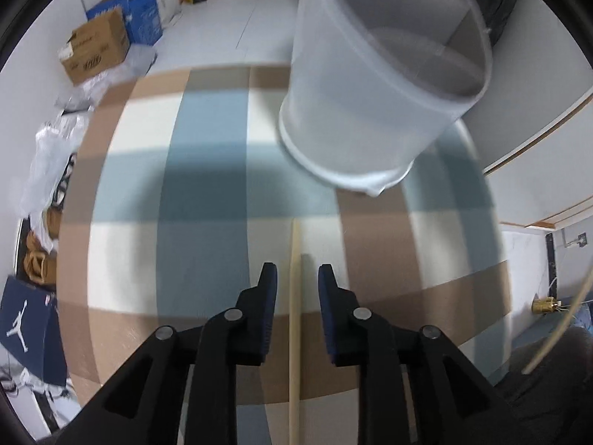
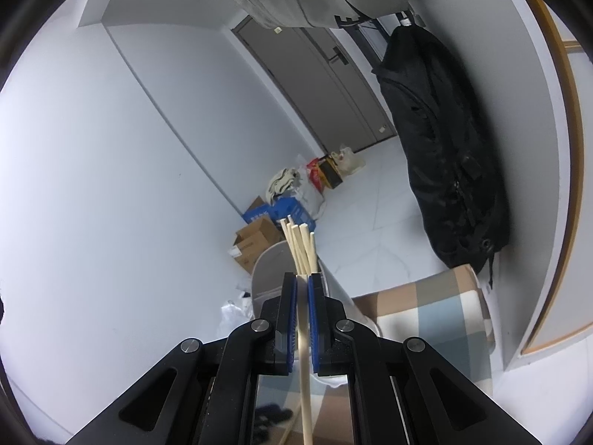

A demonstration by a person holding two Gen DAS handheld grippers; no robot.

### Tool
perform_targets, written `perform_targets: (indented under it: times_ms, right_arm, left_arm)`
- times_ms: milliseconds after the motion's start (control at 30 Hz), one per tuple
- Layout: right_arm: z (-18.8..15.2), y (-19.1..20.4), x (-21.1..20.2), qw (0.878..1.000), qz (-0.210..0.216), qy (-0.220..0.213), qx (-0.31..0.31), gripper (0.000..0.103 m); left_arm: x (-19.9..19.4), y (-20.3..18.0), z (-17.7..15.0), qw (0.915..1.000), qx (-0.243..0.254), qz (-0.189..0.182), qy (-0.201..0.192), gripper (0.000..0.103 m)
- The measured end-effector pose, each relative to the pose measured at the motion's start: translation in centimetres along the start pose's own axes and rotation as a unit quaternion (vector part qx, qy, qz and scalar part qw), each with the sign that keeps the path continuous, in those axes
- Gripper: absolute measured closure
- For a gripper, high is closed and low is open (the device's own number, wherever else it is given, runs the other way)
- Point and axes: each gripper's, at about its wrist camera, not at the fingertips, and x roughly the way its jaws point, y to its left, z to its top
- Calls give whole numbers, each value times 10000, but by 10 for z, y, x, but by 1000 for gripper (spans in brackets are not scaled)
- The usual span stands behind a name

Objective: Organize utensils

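- Your L gripper [image 1: 295, 278] hangs over the checked bench [image 1: 207, 193]; fingers [image 1: 267, 285] set wide, not touching the stick between them.
- One chopstick [image 1: 295, 319] lies on the bench between those fingers, running 12 to 6.
- Cup [image 1: 374, 85] at 1 o'clock in L view, tilted, blurred; pale stick ends show at its top edge.
- Your R gripper [image 2: 302, 293]: fingers narrow, clamped on a chopstick bundle [image 2: 301, 248], tips fanning toward 12.
- In R view the cup sits just behind the bundle; can't tell if the tips are inside.
- Boxes [image 1: 97, 46] on the floor, 10 o'clock in L view.
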Motion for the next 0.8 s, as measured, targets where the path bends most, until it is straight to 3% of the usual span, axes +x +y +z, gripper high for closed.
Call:
perform_targets:
  times_ms: [100, 133, 233, 300, 333, 433, 500, 700, 800]
  right_arm:
    - [0, -1, 1, 10000, 8, 0, -3, 98]
    - [0, 0, 1, 10000, 10, 3, 0, 98]
    - [0, -1, 1, 10000, 25, 17, 25, 98]
    - [1, -1, 0, 10000, 44, 4, 45, 98]
    - [1, -1, -1, 10000, 58, -10, 57, 98]
    - [2, -2, -2, 9999, 69, -49, 62, 98]
    - [2, -3, -2, 9999, 54, -66, 75, 98]
    - [2, -4, 1, 9999, 7, -72, 129, 98]
    - [4, 0, 2, 9999, 20, -98, 94, 98]
  left_arm:
    - [5, -4, -3, 9999, 42, 121, 45, 71]
    - [6, -9, -3, 9991, 199, 363, 15, 66]
    - [9, -15, 0, 9979, 339, 551, 5, 67]
    - [10, -18, 4, 9978, 349, 558, -55, 81]
    - [11, -20, 6, 9979, 411, 495, -23, 99]
    - [15, -24, 11, 9979, 454, 460, 0, 101]
    - [8, -21, 13, 9979, 416, 451, -201, 101]
    - [-50, -5, 18, 9921, 132, 109, -1240, 101]
    - [-71, -2, 21, 9883, 33, -15, -1528, 101]
